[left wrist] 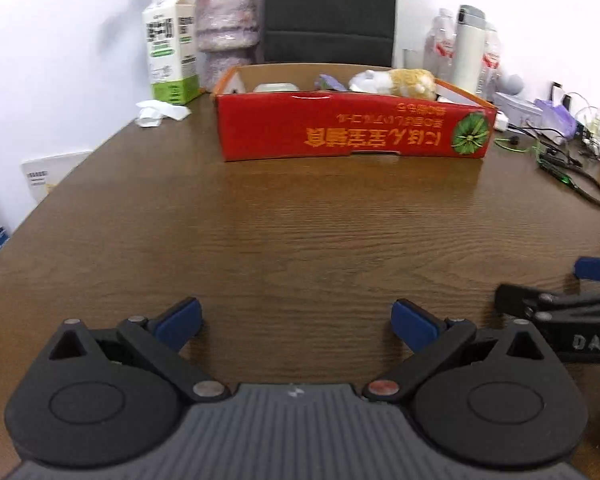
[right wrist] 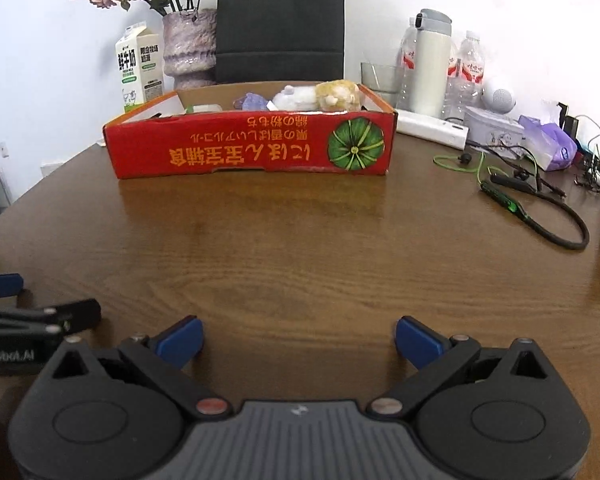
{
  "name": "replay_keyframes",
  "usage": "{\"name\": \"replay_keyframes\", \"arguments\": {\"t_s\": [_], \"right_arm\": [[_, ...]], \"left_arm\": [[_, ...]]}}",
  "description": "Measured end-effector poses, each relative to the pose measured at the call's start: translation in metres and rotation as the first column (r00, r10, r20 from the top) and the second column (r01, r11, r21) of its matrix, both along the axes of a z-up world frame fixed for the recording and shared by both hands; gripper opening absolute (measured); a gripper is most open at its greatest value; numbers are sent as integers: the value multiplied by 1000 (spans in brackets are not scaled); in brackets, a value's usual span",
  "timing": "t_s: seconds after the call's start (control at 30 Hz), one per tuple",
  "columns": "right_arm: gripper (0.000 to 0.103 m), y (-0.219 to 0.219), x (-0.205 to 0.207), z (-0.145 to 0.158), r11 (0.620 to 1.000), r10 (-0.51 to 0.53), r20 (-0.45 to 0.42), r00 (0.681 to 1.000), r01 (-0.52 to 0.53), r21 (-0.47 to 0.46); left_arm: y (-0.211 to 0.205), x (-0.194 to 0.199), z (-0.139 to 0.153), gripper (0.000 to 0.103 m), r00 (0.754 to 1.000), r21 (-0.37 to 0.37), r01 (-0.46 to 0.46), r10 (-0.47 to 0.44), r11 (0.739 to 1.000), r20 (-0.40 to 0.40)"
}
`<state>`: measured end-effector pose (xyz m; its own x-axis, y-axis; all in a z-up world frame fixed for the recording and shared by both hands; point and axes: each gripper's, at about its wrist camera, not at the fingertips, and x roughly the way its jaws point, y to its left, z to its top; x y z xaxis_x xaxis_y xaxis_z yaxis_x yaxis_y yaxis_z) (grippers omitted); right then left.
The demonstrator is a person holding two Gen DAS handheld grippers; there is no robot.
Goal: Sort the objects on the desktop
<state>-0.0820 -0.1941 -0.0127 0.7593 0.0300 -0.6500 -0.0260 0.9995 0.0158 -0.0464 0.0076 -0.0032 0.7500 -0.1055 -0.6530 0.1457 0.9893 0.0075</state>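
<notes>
A red cardboard box (left wrist: 352, 130) (right wrist: 252, 148) stands at the far side of the brown table. Inside it lie a white and tan plush toy (left wrist: 396, 82) (right wrist: 320, 96), a purple item (right wrist: 252, 102) and a white object (left wrist: 276, 88). My left gripper (left wrist: 296, 322) hovers over the near table, open, nothing between its blue pads. My right gripper (right wrist: 298, 340) is likewise open and empty, well short of the box. Each gripper shows at the edge of the other's view.
Behind the box are a milk carton (right wrist: 138, 68), a vase with dried flowers (right wrist: 188, 44) and a black chair back (right wrist: 280, 20). At the right lie bottles, a white flask (right wrist: 432, 60), a tissue pack (right wrist: 552, 144) and a black-and-green cable (right wrist: 540, 208). Crumpled paper (left wrist: 160, 112) sits at the left.
</notes>
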Motion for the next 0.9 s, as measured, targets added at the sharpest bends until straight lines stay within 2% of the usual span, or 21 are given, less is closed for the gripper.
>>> {"name": "replay_keyframes", "arguments": {"t_s": [0.07, 0.3, 0.9], "right_arm": [[103, 0, 5, 0, 1000, 1, 3, 1000, -1, 2], [103, 0, 25, -1, 1000, -11, 1, 1000, 11, 2], [103, -3, 22, -1, 1000, 23, 2, 1000, -23, 7]], "left_arm": [[-3, 3, -1, 103, 1000, 15, 19, -19, 1000, 12], [-6, 16, -2, 103, 1000, -4, 8, -8, 1000, 8], [-5, 18, -2, 103, 1000, -4, 8, -8, 1000, 7]]}}
